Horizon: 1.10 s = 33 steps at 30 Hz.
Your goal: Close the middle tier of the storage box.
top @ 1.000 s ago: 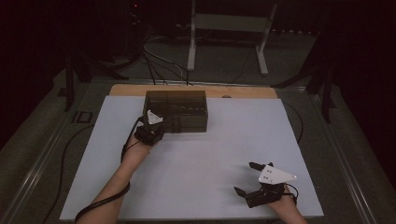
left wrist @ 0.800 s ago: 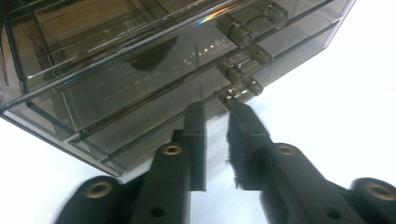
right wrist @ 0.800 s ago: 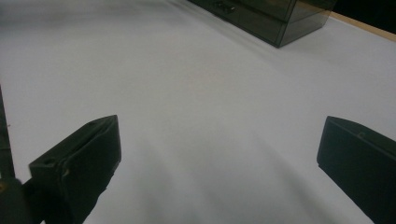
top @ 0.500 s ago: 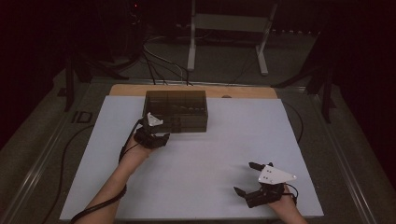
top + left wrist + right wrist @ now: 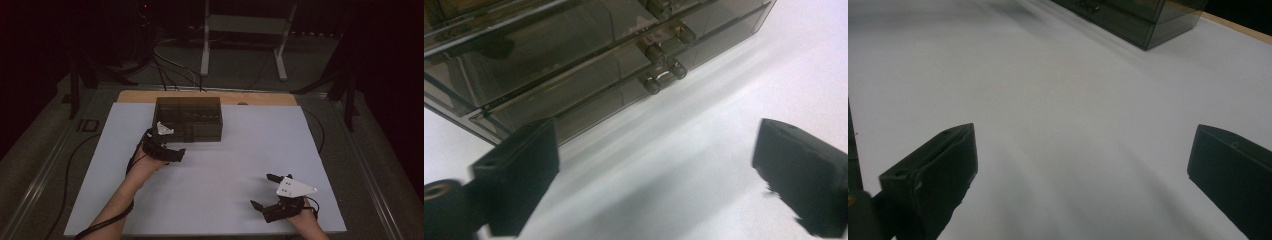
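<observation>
Lying across the table, white sheet (image 5: 215, 185). Sitting at its twelve-o'clock edge, smoked translucent drawer box (image 5: 189, 119), its small round knobs (image 5: 659, 70) facing six o'clock. Hovering just beside its front at seven o'clock, left gripper (image 5: 169, 148), jaws just opening wide, pinching nothing. Resting well apart at five o'clock, right gripper (image 5: 264, 192), jaws spread, gripping nothing.
</observation>
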Each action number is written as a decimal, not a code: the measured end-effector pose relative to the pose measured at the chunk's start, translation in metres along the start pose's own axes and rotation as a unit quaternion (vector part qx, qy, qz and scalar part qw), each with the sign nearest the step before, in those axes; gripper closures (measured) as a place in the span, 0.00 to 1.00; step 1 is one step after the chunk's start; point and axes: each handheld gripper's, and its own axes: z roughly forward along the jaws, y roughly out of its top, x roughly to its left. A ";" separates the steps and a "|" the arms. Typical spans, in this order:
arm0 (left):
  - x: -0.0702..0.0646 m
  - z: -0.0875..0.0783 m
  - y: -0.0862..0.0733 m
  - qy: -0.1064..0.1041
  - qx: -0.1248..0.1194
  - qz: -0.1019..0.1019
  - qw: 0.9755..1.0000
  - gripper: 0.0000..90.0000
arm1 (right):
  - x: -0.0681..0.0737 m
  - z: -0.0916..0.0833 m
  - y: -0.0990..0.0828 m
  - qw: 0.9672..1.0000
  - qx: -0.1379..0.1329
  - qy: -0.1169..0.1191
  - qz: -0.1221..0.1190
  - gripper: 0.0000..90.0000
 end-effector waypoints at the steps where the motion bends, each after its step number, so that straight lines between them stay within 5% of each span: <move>1: 0.000 0.000 0.000 -0.005 0.001 0.000 1.000 0.01 | 0.000 0.000 0.000 1.000 0.000 0.000 0.000 0.00; 12: -0.002 0.000 0.000 -0.008 0.010 0.002 1.000 0.00 | 0.000 0.000 0.000 1.000 0.000 0.000 0.000 0.00; 17: -0.004 0.000 0.000 -0.019 0.015 0.018 1.000 0.00 | 0.000 0.000 0.000 1.000 0.001 0.000 0.000 0.00; 26: -0.006 -0.005 0.003 -0.074 0.006 0.055 0.996 0.00 | 0.000 0.000 0.000 1.000 0.001 0.000 -0.001 0.00; 33: -0.007 -0.010 0.002 -0.095 -0.001 0.064 0.993 0.00 | 0.001 0.001 0.000 1.000 0.002 0.001 -0.003 0.00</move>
